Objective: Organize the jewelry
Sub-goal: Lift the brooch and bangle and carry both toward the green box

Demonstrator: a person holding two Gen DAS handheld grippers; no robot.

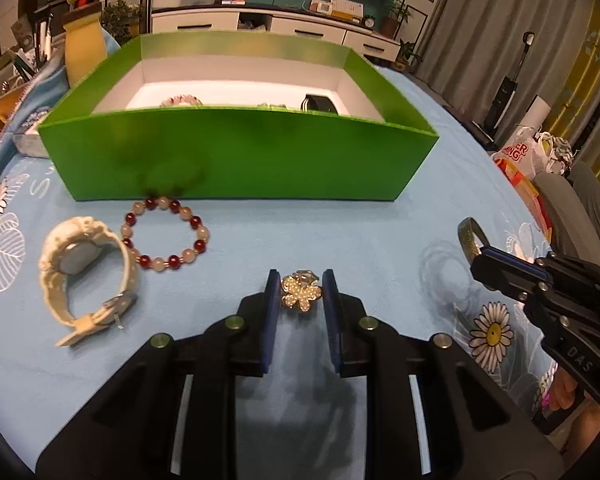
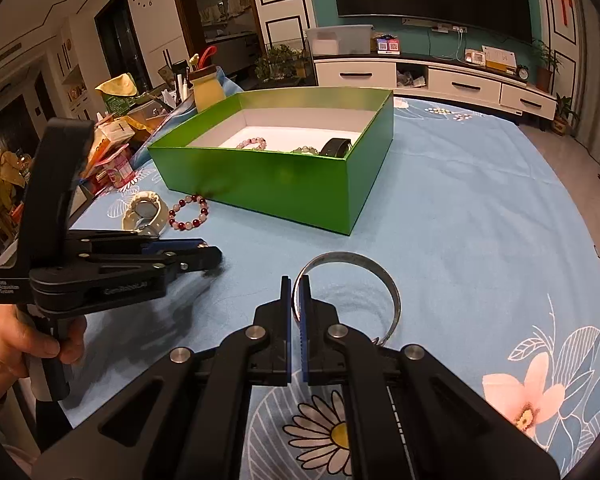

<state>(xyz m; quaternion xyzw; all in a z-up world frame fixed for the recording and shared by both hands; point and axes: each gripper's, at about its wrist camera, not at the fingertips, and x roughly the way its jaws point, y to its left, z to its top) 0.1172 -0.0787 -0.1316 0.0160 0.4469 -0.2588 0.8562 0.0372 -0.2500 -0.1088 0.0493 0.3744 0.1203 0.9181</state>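
Observation:
A pearl flower clip (image 1: 301,292) lies on the blue cloth between the blue pads of my left gripper (image 1: 302,294), which touch it on both sides. My right gripper (image 2: 296,296) is shut on a metal bangle (image 2: 380,276), held just above the cloth; from the left wrist it shows at the right (image 1: 478,254). A white watch (image 1: 84,276) and a red-and-white bead bracelet (image 1: 166,236) lie in front of the green box (image 1: 240,152). The box holds a pink bead bracelet (image 2: 252,143), a green bead bracelet (image 2: 306,150) and a black band (image 2: 336,146).
A yellow bottle (image 1: 83,52) and mixed clutter (image 2: 116,160) crowd the table's left side beside the box. A plastic bag (image 1: 524,152) sits off the right edge. A person's hand (image 2: 20,340) grips the left gripper's handle.

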